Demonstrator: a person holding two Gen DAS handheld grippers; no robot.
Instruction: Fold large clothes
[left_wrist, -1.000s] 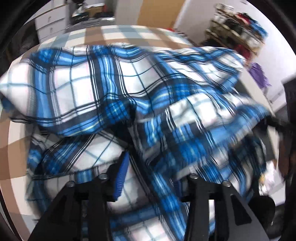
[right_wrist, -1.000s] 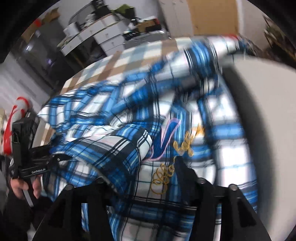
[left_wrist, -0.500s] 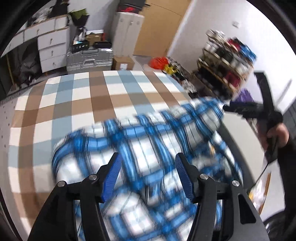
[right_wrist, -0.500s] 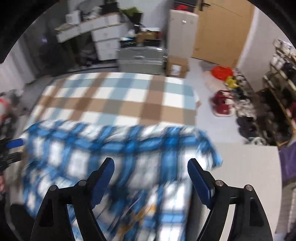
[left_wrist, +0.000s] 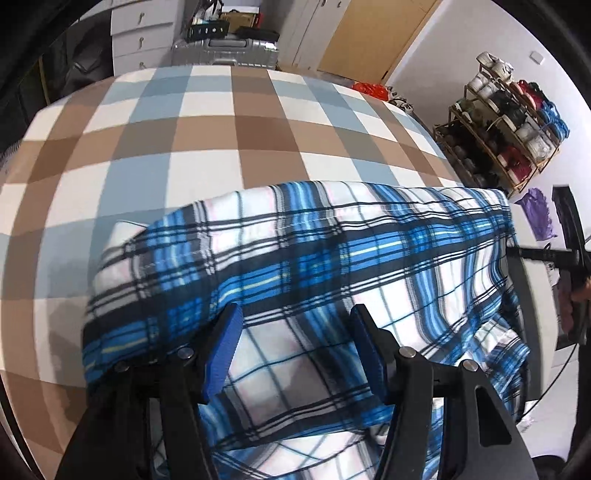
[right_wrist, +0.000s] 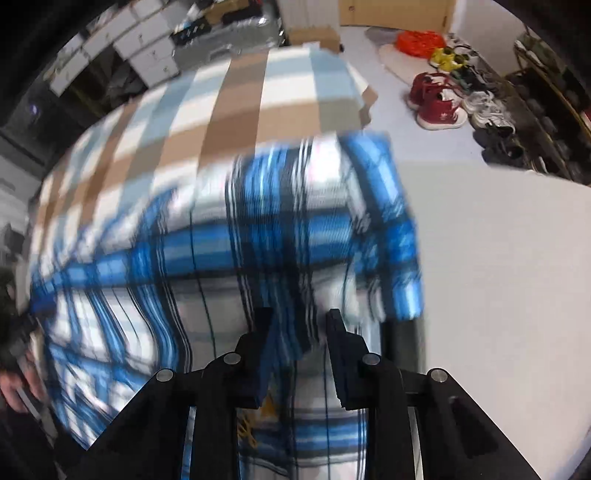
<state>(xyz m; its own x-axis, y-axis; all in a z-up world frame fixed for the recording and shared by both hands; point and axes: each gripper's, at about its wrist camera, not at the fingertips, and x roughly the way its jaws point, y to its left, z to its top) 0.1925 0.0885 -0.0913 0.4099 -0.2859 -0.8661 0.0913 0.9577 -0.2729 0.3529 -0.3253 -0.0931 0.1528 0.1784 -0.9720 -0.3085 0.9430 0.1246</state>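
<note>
blue plaid shirt (left_wrist: 314, 266) folded on a checked bedspread (left_wrist: 207, 129).
left gripper (left_wrist: 295, 350) hovers half-open, gripping nothing; right gripper (right_wrist: 299, 343) is closing, shirt cloth between its jaws.

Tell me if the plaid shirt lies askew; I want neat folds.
Yes. The plaid shirt sits bunched at the checked bedspread's near edge, its right side spilling off the edge. Nothing looks damaged.

Right wrist view: motion blur smears the plaid shirt (right_wrist: 258, 251); contact with the right gripper (right_wrist: 299, 325) fingers is indeterminate. The lower frame edge cuts off the shirt.
</note>
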